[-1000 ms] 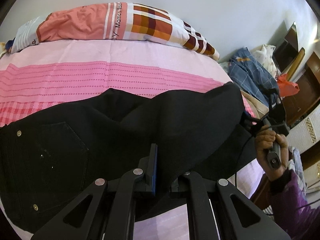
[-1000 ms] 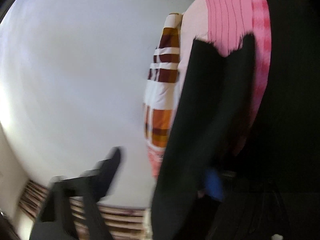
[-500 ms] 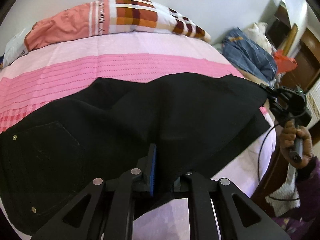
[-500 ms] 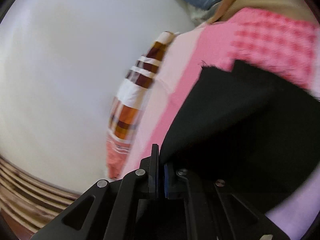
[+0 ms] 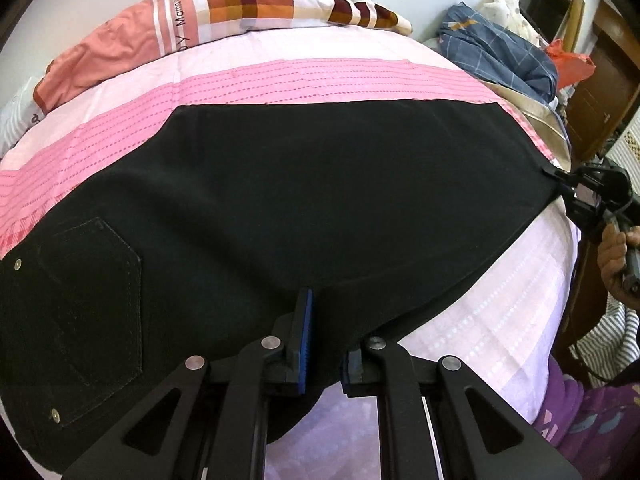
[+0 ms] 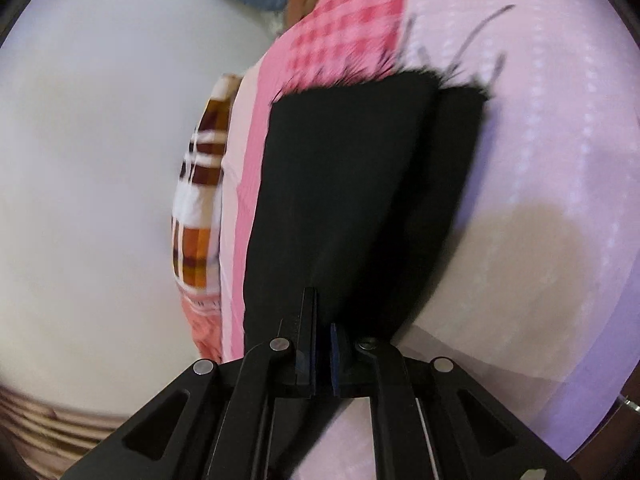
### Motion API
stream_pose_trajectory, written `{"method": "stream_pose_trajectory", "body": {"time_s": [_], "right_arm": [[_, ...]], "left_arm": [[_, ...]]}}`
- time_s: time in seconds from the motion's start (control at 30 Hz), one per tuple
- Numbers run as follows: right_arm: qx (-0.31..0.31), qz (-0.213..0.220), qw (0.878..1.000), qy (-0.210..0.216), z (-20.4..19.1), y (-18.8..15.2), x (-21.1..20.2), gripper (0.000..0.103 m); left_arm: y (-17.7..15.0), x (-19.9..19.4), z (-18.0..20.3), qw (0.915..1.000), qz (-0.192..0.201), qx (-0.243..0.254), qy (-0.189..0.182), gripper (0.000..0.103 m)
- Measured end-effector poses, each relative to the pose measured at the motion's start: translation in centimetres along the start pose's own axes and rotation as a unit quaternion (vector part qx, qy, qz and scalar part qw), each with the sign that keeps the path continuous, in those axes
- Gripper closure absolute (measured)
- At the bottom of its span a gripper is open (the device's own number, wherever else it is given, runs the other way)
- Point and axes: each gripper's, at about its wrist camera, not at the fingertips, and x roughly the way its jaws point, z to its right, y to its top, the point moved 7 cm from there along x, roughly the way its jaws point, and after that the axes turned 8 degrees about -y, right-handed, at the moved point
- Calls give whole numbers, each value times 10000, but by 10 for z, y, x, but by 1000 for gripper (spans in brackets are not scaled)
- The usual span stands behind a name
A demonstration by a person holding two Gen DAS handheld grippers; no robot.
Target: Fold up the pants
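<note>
pink striped bed sheet [image 5: 280, 80] is carrying black pants [image 5: 320, 200], legs stacked lengthwise; crosswise folds seem left. left gripper [image 5: 320, 344] is clenching the near edge at 6 o'clock, right gripper [image 6: 322, 344] clenching the hem.

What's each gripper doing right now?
Left gripper: shut on the pants, near edge, mid-length.
Right gripper: shut on the pants' leg end.
</note>
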Motion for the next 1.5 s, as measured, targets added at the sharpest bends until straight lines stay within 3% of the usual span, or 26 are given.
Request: {"method": "stream_pose_trajectory", "body": {"time_s": [0.33, 0.43, 0.6, 0.7, 0.83, 0.87, 0.97, 1.07, 1.2, 1.37, 1.43, 1.5], "right_arm": [[-331, -11, 9974, -639, 6, 0, -13, 101], [-292, -3, 9979, -572, 9, -1, -12, 101], [292, -183, 9994, -28, 19, 4, -4, 100], [410, -198, 9990, -1, 19, 4, -9, 92], [328, -150, 9991, -240, 15, -8, -29, 65], [228, -152, 9993, -257, 10, -15, -35, 65], [8, -264, 9994, -206, -9, -35, -41, 65], [-376, -644, 9972, 73, -45, -64, -29, 60], [-1112, -1605, 9795, 495, -98, -118, 14, 53], [-2386, -2650, 9322, 619, -160, -207, 78, 53], [-2934, -2800, 9127, 491, -180, -236, 96, 53], [-3076, -2959, 9025, 576, -192, -255, 108, 53]], "left_arm": [[-3, 1, 1, 9998, 44, 155, 95, 90], [-3, 1, 1, 9997, 50, 188, 138, 89], [-4, 3, 4, 9993, 70, 288, 216, 88], [-2, -2, 4, 9995, 70, 262, 155, 79], [7, -35, 4, 9985, 493, 232, 59, 47], [9, -47, 3, 9976, 655, 227, 25, 38], [13, -84, -9, 9940, 1085, 79, 71, 27], [9, -121, -34, 9900, 1370, -323, 37, 25], [-15, -165, -89, 9807, 1565, -1065, 482, 25], [-71, -196, -152, 9663, 1451, -1872, 1011, 25], [-95, -203, -175, 9559, 1446, -2451, 731, 25], [-115, -204, -188, 9428, 1495, -2965, 314, 25]]}}
